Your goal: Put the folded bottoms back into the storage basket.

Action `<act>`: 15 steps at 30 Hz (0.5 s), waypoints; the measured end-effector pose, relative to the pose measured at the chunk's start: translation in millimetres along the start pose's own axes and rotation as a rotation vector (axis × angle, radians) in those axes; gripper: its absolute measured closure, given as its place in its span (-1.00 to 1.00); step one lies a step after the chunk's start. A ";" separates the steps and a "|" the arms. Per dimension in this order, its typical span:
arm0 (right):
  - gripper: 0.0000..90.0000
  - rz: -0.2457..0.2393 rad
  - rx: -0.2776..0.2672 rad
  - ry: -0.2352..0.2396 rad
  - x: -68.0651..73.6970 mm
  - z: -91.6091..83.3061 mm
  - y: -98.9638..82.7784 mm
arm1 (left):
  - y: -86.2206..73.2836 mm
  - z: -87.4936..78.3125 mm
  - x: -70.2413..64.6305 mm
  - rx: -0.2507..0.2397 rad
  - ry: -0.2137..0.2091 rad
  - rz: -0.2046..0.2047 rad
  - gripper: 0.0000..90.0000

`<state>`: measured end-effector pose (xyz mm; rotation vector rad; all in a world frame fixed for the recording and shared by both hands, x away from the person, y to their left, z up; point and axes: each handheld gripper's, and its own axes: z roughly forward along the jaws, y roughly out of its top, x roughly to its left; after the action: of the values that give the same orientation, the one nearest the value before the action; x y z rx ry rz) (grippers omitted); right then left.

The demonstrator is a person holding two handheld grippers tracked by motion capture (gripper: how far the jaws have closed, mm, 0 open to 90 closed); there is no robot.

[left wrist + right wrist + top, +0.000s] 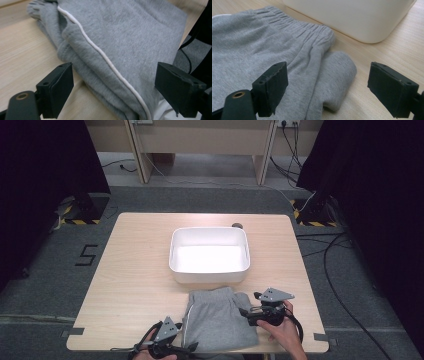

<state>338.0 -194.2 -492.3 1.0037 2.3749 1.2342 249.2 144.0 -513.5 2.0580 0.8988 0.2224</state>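
Observation:
Folded grey shorts (217, 317) with a white side stripe lie on the wooden table (135, 270) near its front edge. My left gripper (192, 347) sits at the shorts' front left corner, jaws open, with the striped edge of the shorts (120, 50) lying between them and no pad pressing on it. At the shorts' right edge my right gripper (243, 311) is open too; the elastic waistband and a rolled fold of the shorts (312, 60) lie just ahead of its jaws.
A white plastic tub (209, 254) stands in the middle of the table, just behind the shorts; its wall (352, 17) rises close beyond my right gripper. Cables run over the floor at the right.

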 end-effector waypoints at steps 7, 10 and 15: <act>-0.61 0.006 0.000 -0.001 -0.6 1.5 0.4 | -1.6 6.1 3.2 -0.002 -0.023 -0.001 -0.37; -0.61 -0.003 0.004 0.001 -0.1 3.4 1.1 | -3.2 5.3 5.2 -0.012 -0.039 -0.002 -0.20; -0.60 -0.013 0.009 0.003 3.1 5.0 2.8 | -4.8 3.8 4.6 -0.021 -0.051 -0.008 0.09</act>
<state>339.7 -188.0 -492.8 0.9884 2.3873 1.2218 251.8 146.4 -520.3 2.0314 0.8700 0.1732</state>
